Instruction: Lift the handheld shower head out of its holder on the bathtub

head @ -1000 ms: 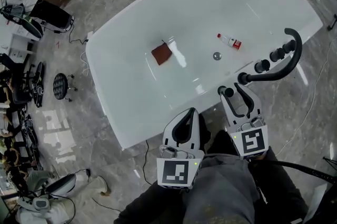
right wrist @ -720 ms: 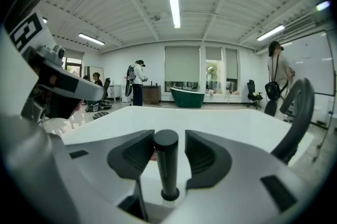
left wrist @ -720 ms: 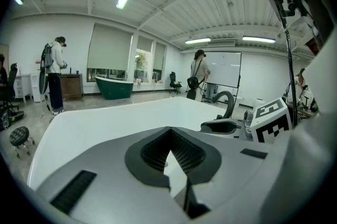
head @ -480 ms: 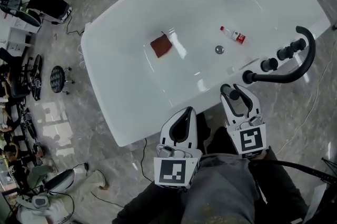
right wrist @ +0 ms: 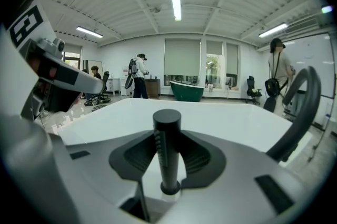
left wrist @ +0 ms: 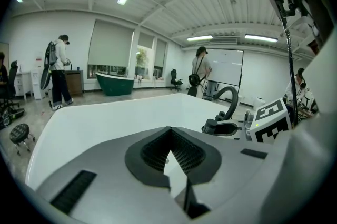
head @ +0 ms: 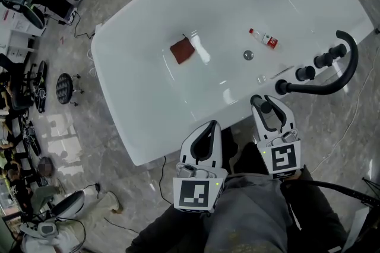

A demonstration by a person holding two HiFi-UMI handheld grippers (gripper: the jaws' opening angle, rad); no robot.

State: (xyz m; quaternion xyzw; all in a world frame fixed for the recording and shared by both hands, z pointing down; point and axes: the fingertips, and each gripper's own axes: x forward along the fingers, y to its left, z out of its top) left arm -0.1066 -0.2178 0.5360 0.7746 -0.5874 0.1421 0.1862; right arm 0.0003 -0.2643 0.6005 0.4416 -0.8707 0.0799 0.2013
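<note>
Black shower head (right wrist: 167,149) upright in holder (right wrist: 169,189) on bathtub (head: 160,140) near-right rim, between right gripper (head: 265,103) jaws, just been closing, not yet clamped. Left gripper (head: 209,127) pinched together on nothing, by bathtub's near edge.

The handheld shower head (right wrist: 167,149) is a slim matte-black cylinder with a flat round top and a row of small ridges down one side. It stands upright, its foot seated in its holder (right wrist: 169,187), a dark ring on the near rim of the glossy white bathtub (head: 116,70).
</note>
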